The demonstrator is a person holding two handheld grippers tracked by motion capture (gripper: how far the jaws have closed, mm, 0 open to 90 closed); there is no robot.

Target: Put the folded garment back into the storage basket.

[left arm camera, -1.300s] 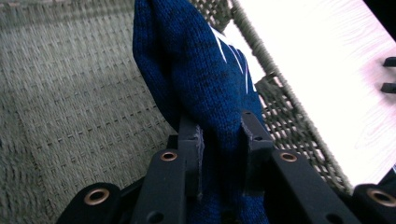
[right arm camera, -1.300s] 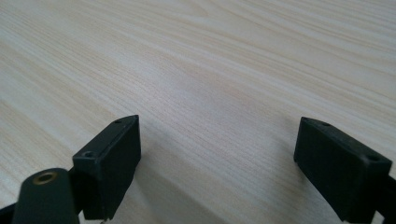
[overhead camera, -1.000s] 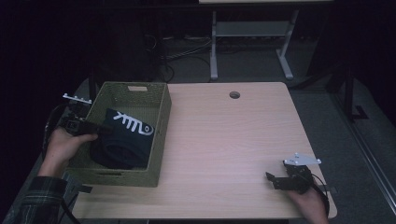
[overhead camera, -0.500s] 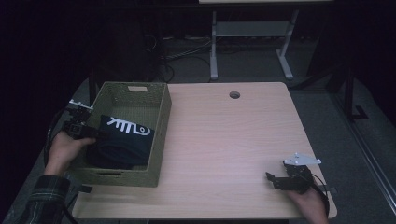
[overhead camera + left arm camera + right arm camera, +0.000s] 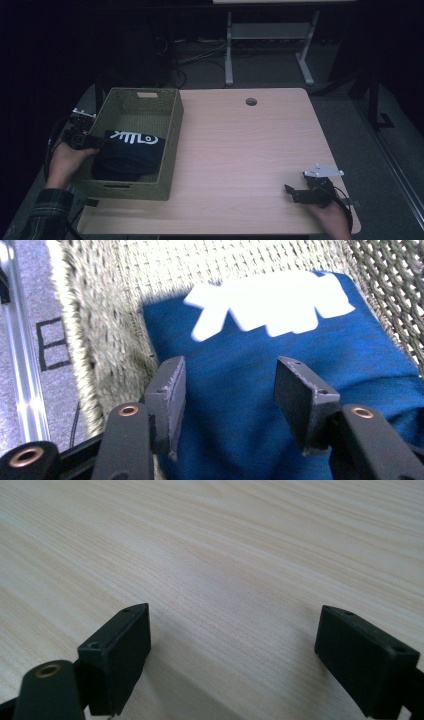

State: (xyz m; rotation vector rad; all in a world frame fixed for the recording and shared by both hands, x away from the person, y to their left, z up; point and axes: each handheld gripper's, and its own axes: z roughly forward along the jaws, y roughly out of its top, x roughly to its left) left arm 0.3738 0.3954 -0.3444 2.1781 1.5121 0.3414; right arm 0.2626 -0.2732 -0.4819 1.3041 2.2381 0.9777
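Basket (image 5: pixel 172 145): sitting on the table's (image 5: pixel 250 160) left side.
Blue cloth (image 5: pixel 131 154): lying inside the basket, white print up.
Left gripper (image 5: pixel 227 405): hovering over the cloth, jaws just been opening, gripping nothing.
Right gripper (image 5: pixel 296 193): resting well right of the basket, jaws standing apart, empty.

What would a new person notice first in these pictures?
Probably the dark blue cloth with its white print, lying inside the woven basket at the table's left side. The left gripper is at the cloth, its jaws just opened and apart. The right gripper rests open at the bare table's near right corner.
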